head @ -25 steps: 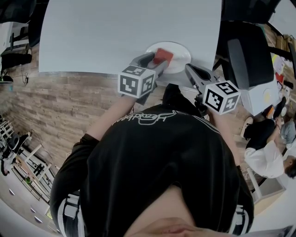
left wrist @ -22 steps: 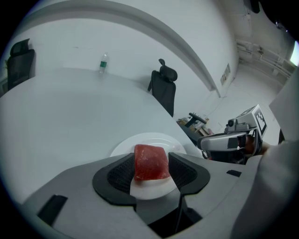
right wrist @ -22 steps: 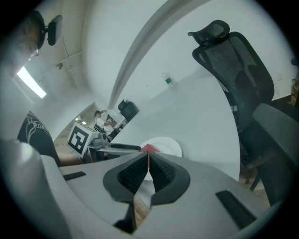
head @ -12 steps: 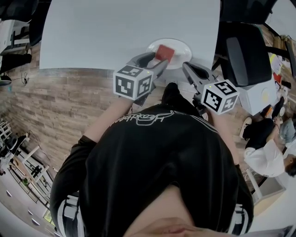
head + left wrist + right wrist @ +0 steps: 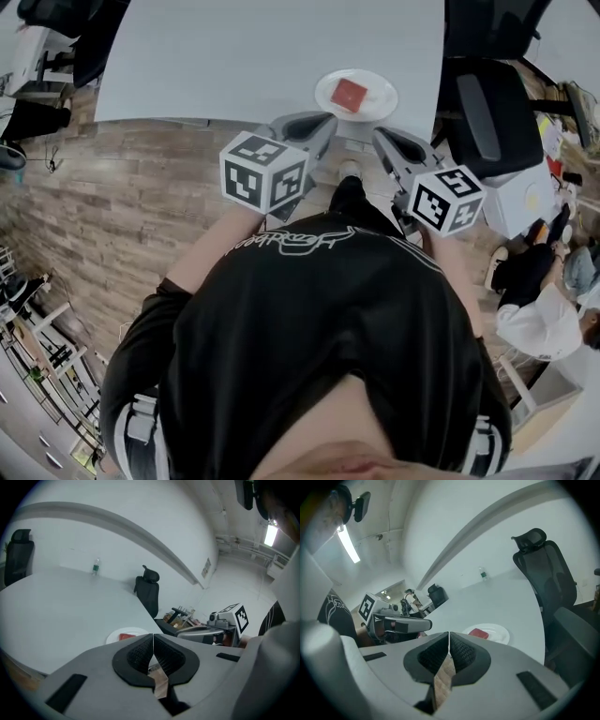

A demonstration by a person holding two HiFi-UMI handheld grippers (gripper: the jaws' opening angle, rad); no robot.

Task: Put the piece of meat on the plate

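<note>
The piece of meat [image 5: 350, 94] was sitting between the left gripper's jaws over the plate 1 second ago. Now it is lying free on the white plate [image 5: 328, 86], near its middle, and nothing is touching it. The plate is resting on the white table [image 5: 234, 56], close to the edge nearest the person. The meat is showing as a flat red slab, roughly square, so no long axis is standing out.

The left gripper [image 5: 323, 120] has drawn back toward the person and is hanging off the table edge, with its jaws pressed together on nothing. The right gripper [image 5: 380, 136] has also backed away a little. Its jaws are likewise meeting with only floor showing behind them.

From both grippers the meat is lying ahead and lower. In the left gripper view it [image 5: 125, 636] is sitting just left of the closed tips [image 5: 153, 641]. In the right gripper view it [image 5: 478, 633] is sitting just right of the tips [image 5: 449, 641]. So the plate is lying between the 2 lines of aim, with the left tips seeming slightly nearer.

The placing is looking finished, and no further reach seems called for.
</note>
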